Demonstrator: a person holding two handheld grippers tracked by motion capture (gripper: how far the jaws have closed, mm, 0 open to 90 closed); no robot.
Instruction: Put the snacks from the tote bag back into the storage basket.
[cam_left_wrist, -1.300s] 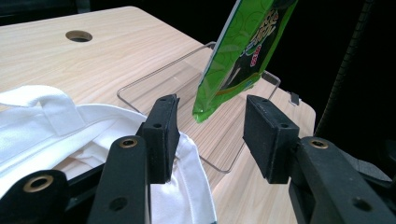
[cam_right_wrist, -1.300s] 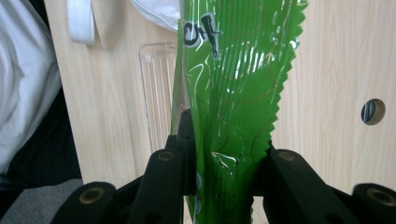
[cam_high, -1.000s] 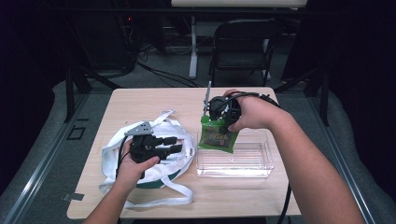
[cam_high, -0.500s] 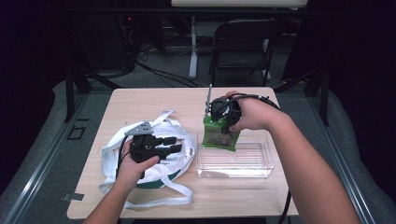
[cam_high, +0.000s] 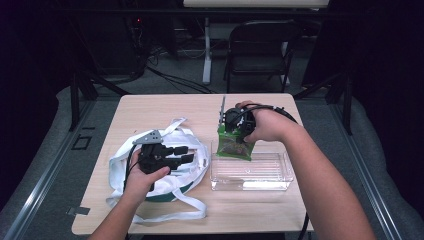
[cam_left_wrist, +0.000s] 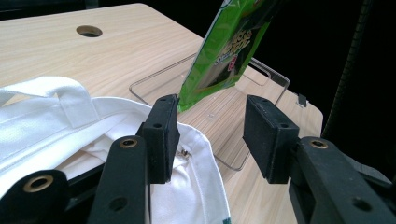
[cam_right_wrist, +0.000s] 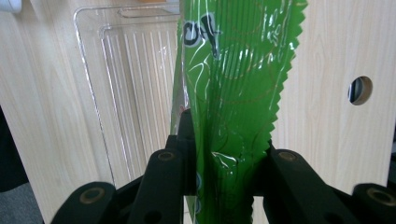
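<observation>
**Green packet pinched over clear tray**

Landmark: clear tray (cam_high: 251, 172), a rectangular transparent plastic bin with rounded corners and a ribbed floor, sitting on the table (cam_high: 150, 107), pale wood-grain laminate with a round cable hole.

Green packet (cam_high: 235, 145): glossy crinkled film, bright green with a darker printed panel and white lettering, zigzag-cut seal edge. It hangs tilted at the tray's far-left corner, lower end over the tray's inside; whether it touches the floor I can't tell.

Right gripper (cam_high: 234, 119): matte black, 2 jaws pressed onto the packet's top seal from both sides, film bunched between them, seen clearly in the right gripper view (cam_right_wrist: 224, 182). It sits just above the tray's far rim, pointing down.

Left gripper (cam_high: 182, 153): black, blocky rubber pads, grey 3-cornered plate on top. Jaws spread partway with nothing between them in the left gripper view (cam_left_wrist: 210, 135). It sits left of the tray, pointing toward it, resting over the tote bag (cam_high: 125, 165).

Tote bag: soft white woven canvas with flat strap handles and a dark green band low on the side, lying slack and rumpled just left of the tray, mouth edge near the tray's left wall. 1 pad of the left gripper lies against the bag's rim.
</observation>
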